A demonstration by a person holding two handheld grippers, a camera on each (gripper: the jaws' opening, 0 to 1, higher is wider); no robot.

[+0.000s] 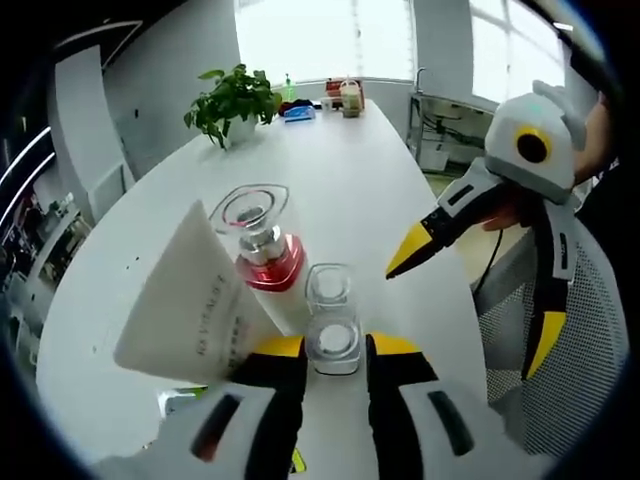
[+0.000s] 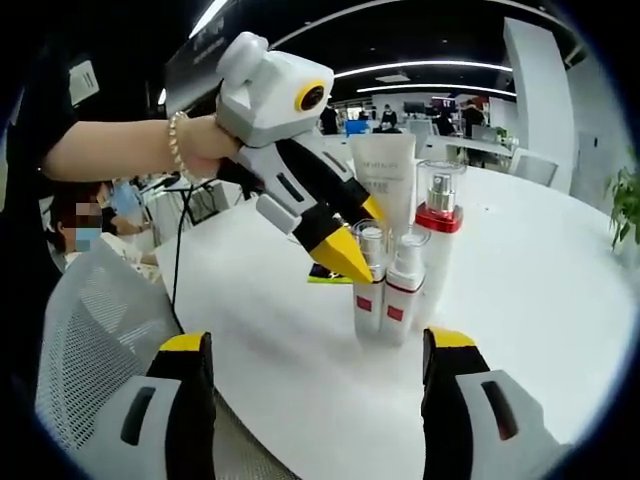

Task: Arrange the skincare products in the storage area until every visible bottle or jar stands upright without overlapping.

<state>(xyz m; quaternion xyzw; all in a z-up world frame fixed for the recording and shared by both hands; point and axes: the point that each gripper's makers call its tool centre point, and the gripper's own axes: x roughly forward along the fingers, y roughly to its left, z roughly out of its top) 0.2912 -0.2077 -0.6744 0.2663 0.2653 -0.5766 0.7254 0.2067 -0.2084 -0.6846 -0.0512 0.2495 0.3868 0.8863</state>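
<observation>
Several skincare products stand grouped on the white table (image 1: 330, 170). The left gripper (image 1: 337, 347) has its yellow-tipped jaws closed against the clear cap of a small white bottle (image 1: 332, 340). A second small bottle (image 1: 328, 285) stands just behind it. To the left are a white tube (image 1: 195, 310) and a red-collared pump bottle (image 1: 265, 245). The right gripper view shows the left gripper (image 2: 358, 232) held on the small bottle (image 2: 368, 295), beside the second bottle (image 2: 405, 290), the tube (image 2: 385, 175) and the pump bottle (image 2: 440, 205). The right gripper (image 2: 318, 342) is open and short of them.
The right gripper (image 1: 462, 322) hangs open over the table's right edge. A potted plant (image 1: 232, 100) and small items (image 1: 345, 95) sit at the far end. A mesh chair (image 2: 90, 330) stands at the table's edge. A green card (image 2: 325, 272) lies by the bottles.
</observation>
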